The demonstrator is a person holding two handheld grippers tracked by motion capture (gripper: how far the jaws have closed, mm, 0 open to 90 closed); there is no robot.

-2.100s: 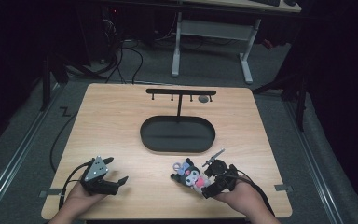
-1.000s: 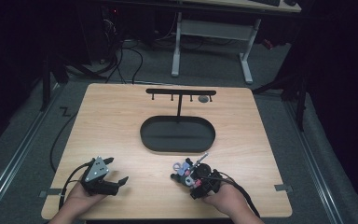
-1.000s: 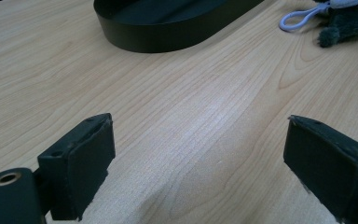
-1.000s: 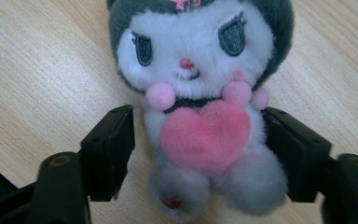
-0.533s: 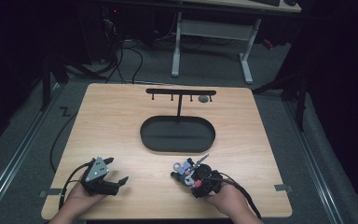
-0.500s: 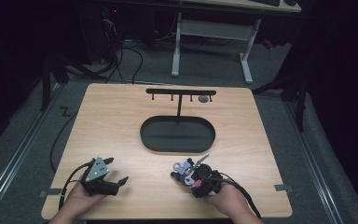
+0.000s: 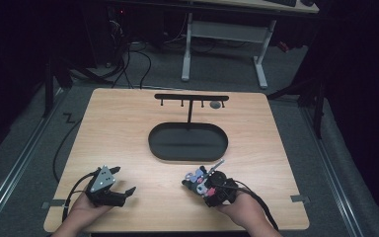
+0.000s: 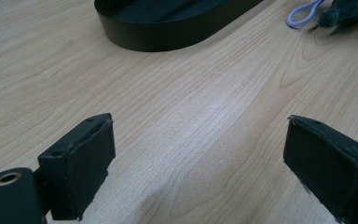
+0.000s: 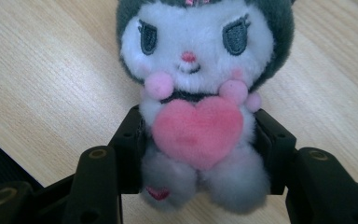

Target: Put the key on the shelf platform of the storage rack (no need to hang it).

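Observation:
A small plush toy (image 9: 196,93) with a dark grey hood, white face and pink heart lies on the wooden table (image 7: 128,128) near its front edge. My right gripper (image 9: 198,140) is shut on the toy's body, a black pad pressing on each side of it below the heart. In the high view the toy (image 7: 196,178) sits at the tip of the right gripper (image 7: 205,185). My left gripper (image 7: 124,179) rests at the front left, open, with bare wood between its pads (image 8: 93,158). Far off in the left gripper view lie the toy (image 8: 349,9) and its lilac loop (image 8: 303,11).
A black oval tray (image 7: 153,143) stands in the middle of the table, its wall (image 8: 168,35) ahead of the left gripper. Behind it rises a black T-shaped stand (image 7: 190,97) with hooks, a small grey thing (image 7: 216,104) hanging at its right end. Cables trail off the table's front.
Since the earliest frame my right gripper has moved left onto the plush toy. Over the last second nothing visibly shifts in the high view. The left hand has stayed put.

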